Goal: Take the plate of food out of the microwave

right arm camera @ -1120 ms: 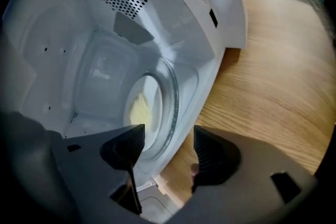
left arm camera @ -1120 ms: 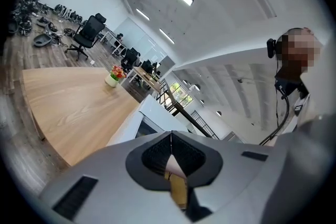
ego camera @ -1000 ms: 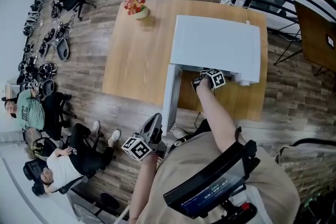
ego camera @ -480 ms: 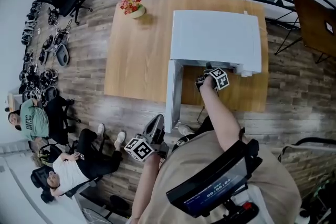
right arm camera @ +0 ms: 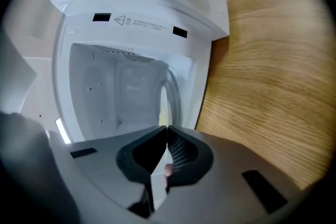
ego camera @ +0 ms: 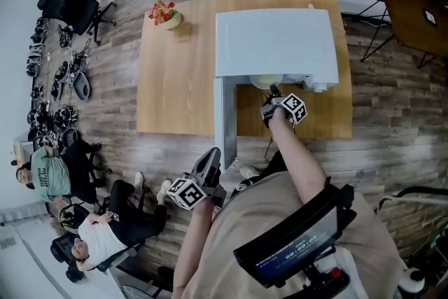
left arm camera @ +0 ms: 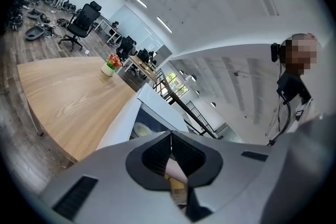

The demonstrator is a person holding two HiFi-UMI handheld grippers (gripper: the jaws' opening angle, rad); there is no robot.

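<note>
The white microwave stands on the wooden table with its door swung open toward me. A pale plate pokes out of the cavity front. My right gripper is at the opening; its jaws have just been closing and are shut on the plate's rim. In the right gripper view the plate shows edge-on, running into the right gripper. My left gripper hangs low beside the door, shut with nothing in it. In the left gripper view the left gripper points at the microwave front.
A small pot of flowers stands at the table's far left corner. Two people sit on the floor at the lower left. Office chairs and gear line the left wall. Dark desks and railings stand at the upper right.
The right gripper has drawn back slightly from the cavity, and the plate's edge now shows outside the microwave front. The left gripper has barely shifted.
</note>
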